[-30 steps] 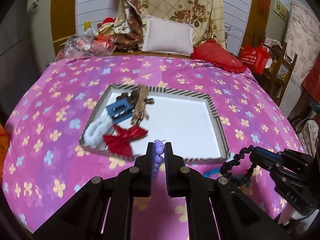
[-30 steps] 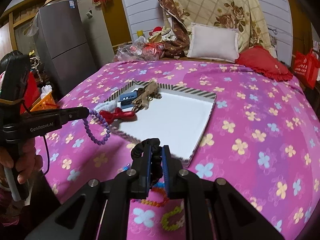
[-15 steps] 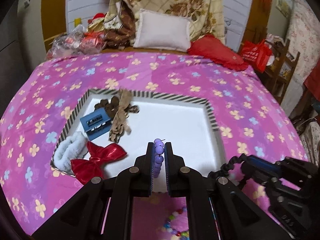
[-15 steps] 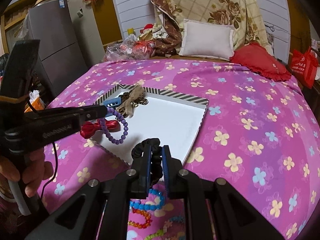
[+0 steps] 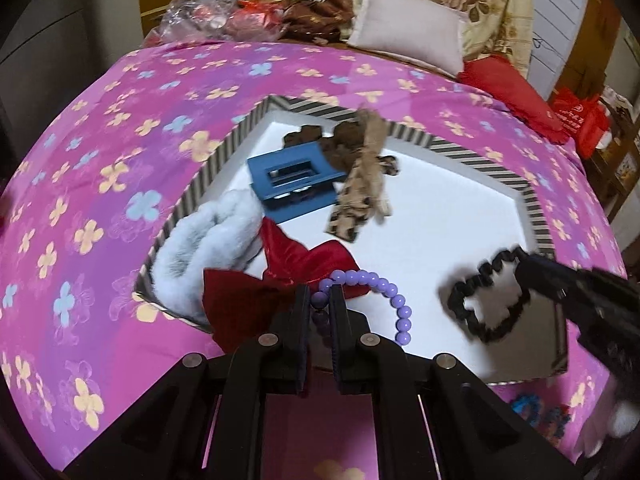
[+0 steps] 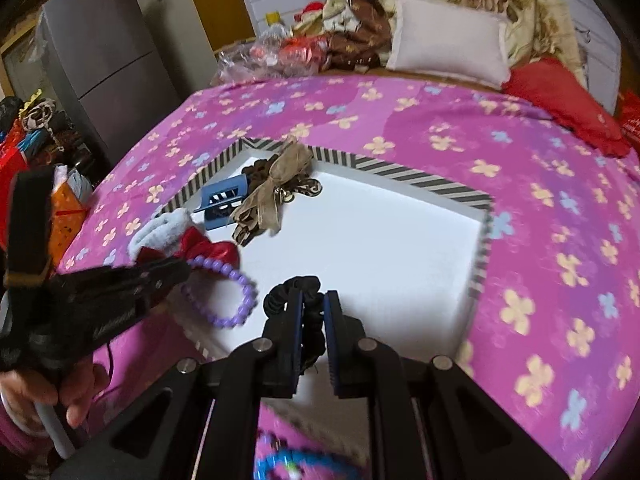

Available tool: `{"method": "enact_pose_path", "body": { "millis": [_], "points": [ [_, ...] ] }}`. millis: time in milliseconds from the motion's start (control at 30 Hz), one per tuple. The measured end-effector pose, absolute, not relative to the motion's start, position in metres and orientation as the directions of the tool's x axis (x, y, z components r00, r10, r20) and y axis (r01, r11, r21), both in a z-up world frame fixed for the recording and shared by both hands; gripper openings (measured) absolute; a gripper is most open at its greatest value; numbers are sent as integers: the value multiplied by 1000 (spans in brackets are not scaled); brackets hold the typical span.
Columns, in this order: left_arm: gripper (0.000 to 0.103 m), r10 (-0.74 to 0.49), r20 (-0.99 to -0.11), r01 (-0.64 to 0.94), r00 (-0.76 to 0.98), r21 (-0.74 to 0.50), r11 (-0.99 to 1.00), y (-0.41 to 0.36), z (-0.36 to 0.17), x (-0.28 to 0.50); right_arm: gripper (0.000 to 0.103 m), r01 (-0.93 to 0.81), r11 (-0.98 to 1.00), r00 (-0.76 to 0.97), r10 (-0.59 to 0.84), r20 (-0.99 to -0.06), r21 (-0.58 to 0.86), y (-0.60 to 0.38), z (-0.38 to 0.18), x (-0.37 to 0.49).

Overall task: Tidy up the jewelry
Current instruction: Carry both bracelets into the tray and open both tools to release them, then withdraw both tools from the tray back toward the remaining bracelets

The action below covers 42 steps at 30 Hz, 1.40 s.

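I see a bed (image 6: 540,208) under a pink flowered cover, and on it a shallow white tray (image 6: 400,172) with a striped rim. At the far end of it lie a white pillow (image 6: 448,44), a red cushion (image 6: 560,100) and a heap of clear bags (image 6: 256,52). Near my edge, colourful bead bracelets (image 6: 296,464) lie on the cover, blurred

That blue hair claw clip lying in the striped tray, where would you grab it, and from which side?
Judging by its pose, grip the blue hair claw clip across its two long sides, coming straight down from above. It lies flat, its near end free, while the brown leopard bow overlaps its far right corner, so pinch toward the left end.
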<state>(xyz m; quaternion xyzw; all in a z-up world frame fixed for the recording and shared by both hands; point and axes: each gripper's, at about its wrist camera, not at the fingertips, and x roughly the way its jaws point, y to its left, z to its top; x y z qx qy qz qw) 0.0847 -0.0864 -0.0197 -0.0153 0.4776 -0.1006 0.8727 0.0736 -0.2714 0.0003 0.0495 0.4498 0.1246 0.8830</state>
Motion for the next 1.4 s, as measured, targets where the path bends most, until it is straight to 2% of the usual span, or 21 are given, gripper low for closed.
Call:
{"method": "enact_pose_path", "body": {
  "millis": [433,500,567,633,700,800,1133,1400],
  "points": [
    [10,-193,-829,167,524,-122,978,-85,-24,89,11,-62,966,490,250,-835,253,-253,-45,148],
    [10,-189,-830,161,525,-122,979,-85,-25,90,17,-52,956,492,276,-826,288,-254,-47,149],
    [10,-187,-833,159,521,-121,980,-85,-26,90,31,-54,948,499,297,-814,313,-255,-45,146],
    [19,-185,-832,164,523,-115,980,-86,-25,89,38,-60,953,511,286,-811,298,-256,-40,141],
    [28,-188,-828,171,527,-114,979,-87,-21,86,38,-65,958,523,270,-808,278,-259,-33,133],
    [32,-188,-818,169,544,-112,979,-87,-15,79,42,-64,959,535,268,-801,278,-266,-24,115],
    [33,-151,-785,170,601,-58,984,-90,4,45,55,-22,960,599,237,-765,280,-290,-3,43],
    [33,-149,-766,176,626,-47,983,-95,14,21,61,-17,976,645,176,-743,216,-286,12,4]
  ]
}}
